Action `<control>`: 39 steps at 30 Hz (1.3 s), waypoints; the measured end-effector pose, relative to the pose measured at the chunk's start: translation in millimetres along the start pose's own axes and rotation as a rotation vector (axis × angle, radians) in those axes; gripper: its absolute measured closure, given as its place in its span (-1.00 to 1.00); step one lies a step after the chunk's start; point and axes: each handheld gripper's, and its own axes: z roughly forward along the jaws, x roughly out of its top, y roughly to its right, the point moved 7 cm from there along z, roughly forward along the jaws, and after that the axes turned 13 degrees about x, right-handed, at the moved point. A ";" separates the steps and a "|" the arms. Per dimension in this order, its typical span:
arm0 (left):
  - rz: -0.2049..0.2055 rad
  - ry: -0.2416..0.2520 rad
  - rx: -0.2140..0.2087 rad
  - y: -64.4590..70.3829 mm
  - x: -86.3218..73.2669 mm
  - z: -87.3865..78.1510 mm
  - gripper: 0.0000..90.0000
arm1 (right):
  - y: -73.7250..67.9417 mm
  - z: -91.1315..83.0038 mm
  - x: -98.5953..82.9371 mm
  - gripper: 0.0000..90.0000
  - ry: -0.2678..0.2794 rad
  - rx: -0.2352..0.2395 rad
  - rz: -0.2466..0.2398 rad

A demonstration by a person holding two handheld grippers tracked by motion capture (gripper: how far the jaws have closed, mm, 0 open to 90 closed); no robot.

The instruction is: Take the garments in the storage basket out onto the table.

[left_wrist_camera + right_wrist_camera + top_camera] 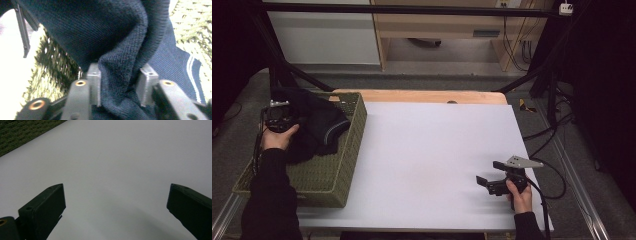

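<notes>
Left gripper (120,82): fingers clamp sweater (110,37) fold, over basket (339,165), desk's (432,150) left.
Right gripper (115,207): fingers apart, near right.

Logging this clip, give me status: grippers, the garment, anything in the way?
Left gripper shut on dark knit garment, over green woven basket. Right gripper open, nothing held, above white table. Nothing in the way.

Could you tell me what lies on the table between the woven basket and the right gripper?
Nothing: in the high view the white tabletop is bare from the basket to the right gripper.
</notes>
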 end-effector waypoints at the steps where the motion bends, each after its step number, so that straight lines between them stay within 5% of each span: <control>1: 0.000 0.000 0.000 0.0 0.0 0.0 0.49 | 0.0 0.0 0.0 -0.94 0.000 0.000 0.000; 9: 0.027 -0.006 0.012 3.2 3.6 -10.0 0.62 | 0.2 -0.9 0.5 -0.94 0.005 -0.003 -0.003; 18: -0.033 0.026 -0.038 7.7 17.5 -37.2 0.65 | -0.4 -1.4 0.8 -0.94 0.006 0.000 0.002; 39: -0.078 0.089 -0.123 5.1 33.8 -93.0 0.69 | -0.4 -1.8 1.4 -0.94 0.012 -0.001 -0.001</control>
